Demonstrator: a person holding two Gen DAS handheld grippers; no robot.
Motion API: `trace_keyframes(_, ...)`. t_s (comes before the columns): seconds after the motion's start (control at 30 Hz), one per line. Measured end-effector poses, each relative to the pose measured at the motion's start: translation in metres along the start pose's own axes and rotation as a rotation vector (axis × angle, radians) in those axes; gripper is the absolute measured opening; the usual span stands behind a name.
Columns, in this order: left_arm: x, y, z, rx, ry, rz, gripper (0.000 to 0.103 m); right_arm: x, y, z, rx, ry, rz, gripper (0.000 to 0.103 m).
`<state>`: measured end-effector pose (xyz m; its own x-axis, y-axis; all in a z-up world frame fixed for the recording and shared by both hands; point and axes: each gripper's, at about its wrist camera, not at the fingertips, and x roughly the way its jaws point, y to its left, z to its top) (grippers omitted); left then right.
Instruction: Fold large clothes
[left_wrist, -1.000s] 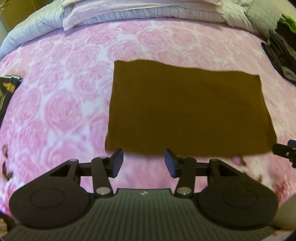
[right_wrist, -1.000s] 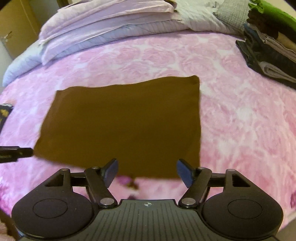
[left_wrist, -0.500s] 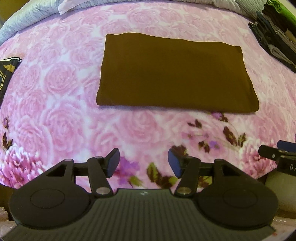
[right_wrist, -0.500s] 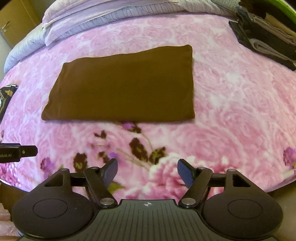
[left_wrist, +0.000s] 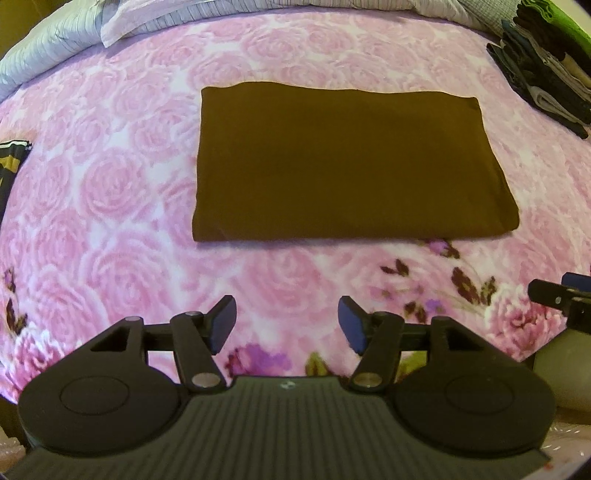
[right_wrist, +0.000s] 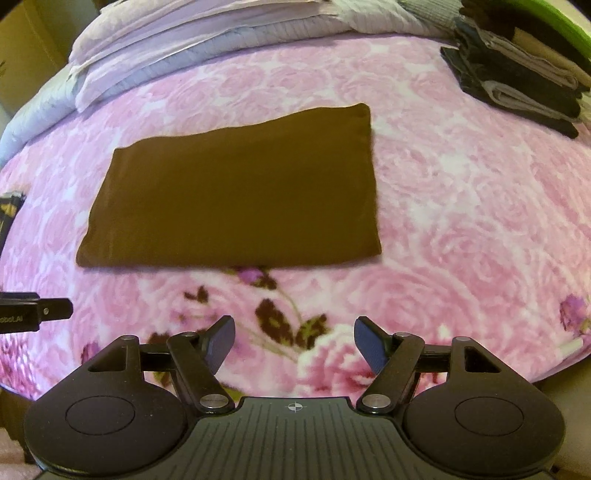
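A brown garment (left_wrist: 351, 162) lies folded into a flat rectangle on the pink rose-patterned blanket (left_wrist: 110, 177); the right wrist view shows the same brown garment (right_wrist: 236, 192) left of centre. My left gripper (left_wrist: 287, 323) hovers over bare blanket short of the garment's near edge, its jaws opening with nothing between them. My right gripper (right_wrist: 294, 341) stands open and empty, also short of that edge. Each gripper's tip shows at the side of the other's view.
A stack of folded dark and grey clothes (right_wrist: 517, 85) sits at the far right of the bed. Striped pillows and bedding (right_wrist: 184, 62) lie along the far side. A black-and-yellow item (left_wrist: 11, 158) rests at the left edge.
Both grippers have drawn back from the garment's near edge toward the bed's front; the garment now lies farther off, flat and released. The left jaws stand a little wider.
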<state>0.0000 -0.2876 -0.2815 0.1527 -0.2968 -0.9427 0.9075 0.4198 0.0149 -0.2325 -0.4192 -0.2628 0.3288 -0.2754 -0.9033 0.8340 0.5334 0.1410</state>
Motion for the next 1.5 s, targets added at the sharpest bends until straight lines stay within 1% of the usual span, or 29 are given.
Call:
trace_keyframes(0.1,0.007,0.014,0.004,-0.019,-0.043,-0.014,0.057,0.008,-0.016,0.001,0.055,-0.031,0.023,0.068)
trace_keyframes(0.2,0.021,0.036,0.011,-0.051,-0.097,-0.022,0.054,0.021,-0.046,0.004,0.148,-0.104,0.068,0.068)
trace_keyframes(0.27,0.034,0.053,0.018,-0.073,-0.118,-0.032,0.044,0.034,-0.066,0.009,0.212,-0.14,0.099,0.068)
trace_keyframes(0.3,0.042,0.061,0.023,-0.086,-0.126,-0.044,0.042,0.043,-0.079,0.013,0.253,-0.156,0.118,0.068)
trace_keyframes(0.33,0.048,0.069,0.028,-0.102,-0.131,-0.054,0.037,0.051,-0.089,0.017,0.286,-0.16,0.124,0.068)
trace_keyframes(0.4,0.06,0.082,0.037,-0.137,-0.143,-0.079,0.036,0.064,-0.108,0.025,0.354,-0.181,0.156,0.068)
trace_keyframes(0.5,0.074,0.097,0.05,-0.174,-0.172,-0.106,0.036,0.083,-0.13,0.034,0.445,-0.222,0.227,0.068)
trace_keyframes(0.6,0.089,0.107,0.062,-0.211,-0.178,-0.151,0.036,0.102,-0.143,0.041,0.496,-0.238,0.278,0.068)
trace_keyframes(0.67,0.096,0.111,0.069,-0.217,-0.188,-0.178,0.036,0.116,-0.147,0.047,0.51,-0.225,0.288,0.068)
trace_keyframes(0.7,0.099,0.112,0.073,-0.214,-0.193,-0.189,0.036,0.124,-0.149,0.051,0.507,-0.218,0.316,0.068)
trace_keyframes(0.77,0.107,0.114,0.08,-0.206,-0.194,-0.213,0.036,0.138,-0.149,0.057,0.487,-0.205,0.342,0.067)
trace_keyframes(0.83,0.113,0.118,0.086,-0.209,-0.195,-0.253,0.036,0.146,-0.148,0.061,0.443,-0.222,0.374,0.067)
trace_keyframes(1.0,0.126,0.129,0.1,-0.234,-0.184,-0.335,0.036,0.16,-0.155,0.077,0.412,-0.193,0.461,0.065)
trace_keyframes(1.03,0.129,0.131,0.102,-0.243,-0.179,-0.35,0.036,0.161,-0.154,0.078,0.408,-0.188,0.476,0.064)
trace_keyframes(1.07,0.131,0.133,0.104,-0.249,-0.173,-0.358,0.036,0.163,-0.155,0.08,0.406,-0.178,0.494,0.06)
trace_keyframes(1.1,0.134,0.135,0.105,-0.256,-0.167,-0.365,0.036,0.165,-0.155,0.082,0.402,-0.168,0.495,0.05)
trace_keyframes(1.17,0.14,0.138,0.107,-0.268,-0.151,-0.378,0.036,0.169,-0.154,0.087,0.401,-0.147,0.495,0.036)
trace_keyframes(1.23,0.144,0.141,0.109,-0.277,-0.139,-0.389,0.036,0.172,-0.154,0.091,0.423,-0.128,0.496,0.029)
trace_keyframes(1.27,0.145,0.142,0.111,-0.275,-0.137,-0.394,0.036,0.173,-0.152,0.091,0.429,-0.123,0.492,0.021)
trace_keyframes(1.3,0.145,0.143,0.112,-0.272,-0.134,-0.398,0.036,0.174,-0.15,0.092,0.433,-0.112,0.474,0.017)
trace_keyframes(1.33,0.145,0.144,0.113,-0.269,-0.131,-0.403,0.034,0.174,-0.147,0.094,0.437,-0.105,0.456,0.016)
trace_keyframes(1.37,0.144,0.147,0.114,-0.268,-0.129,-0.408,0.033,0.172,-0.143,0.097,0.434,-0.098,0.428,0.015)
trace_keyframes(1.43,0.143,0.153,0.115,-0.268,-0.132,-0.415,0.033,0.164,-0.125,0.107,0.392,-0.068,0.319,0.014)
trace_keyframes(1.5,0.14,0.162,0.115,-0.274,-0.14,-0.406,0.033,0.154,-0.097,0.121,0.329,-0.028,0.164,0.013)
